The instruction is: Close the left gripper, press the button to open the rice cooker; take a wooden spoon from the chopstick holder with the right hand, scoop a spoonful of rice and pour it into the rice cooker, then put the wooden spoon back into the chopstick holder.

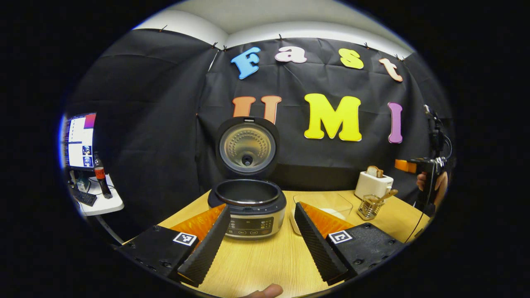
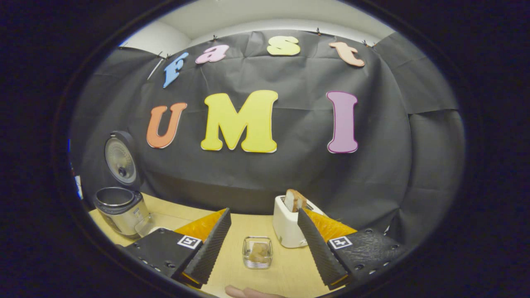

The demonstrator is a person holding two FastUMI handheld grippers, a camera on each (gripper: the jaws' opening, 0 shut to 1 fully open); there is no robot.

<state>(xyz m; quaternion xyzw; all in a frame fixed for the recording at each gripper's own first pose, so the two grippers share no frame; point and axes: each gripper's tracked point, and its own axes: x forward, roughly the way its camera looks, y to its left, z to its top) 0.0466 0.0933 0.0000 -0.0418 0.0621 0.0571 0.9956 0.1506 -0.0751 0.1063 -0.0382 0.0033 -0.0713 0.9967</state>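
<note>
Rice cooker (image 1: 247, 207) lid already up, pot bare inside. Left gripper (image 1: 263, 244) spread wide, empty, near the cooker. Right gripper (image 2: 263, 244) wide too, poised over chopstick holder (image 2: 257, 252), wooden spoon (image 1: 385, 195) untouched. Scooping, pouring, returning all left.

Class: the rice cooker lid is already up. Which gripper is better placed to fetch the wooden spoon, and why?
Right. The right gripper is open, with the chopstick holder directly ahead between its fingers. The left gripper faces the rice cooker.
</note>
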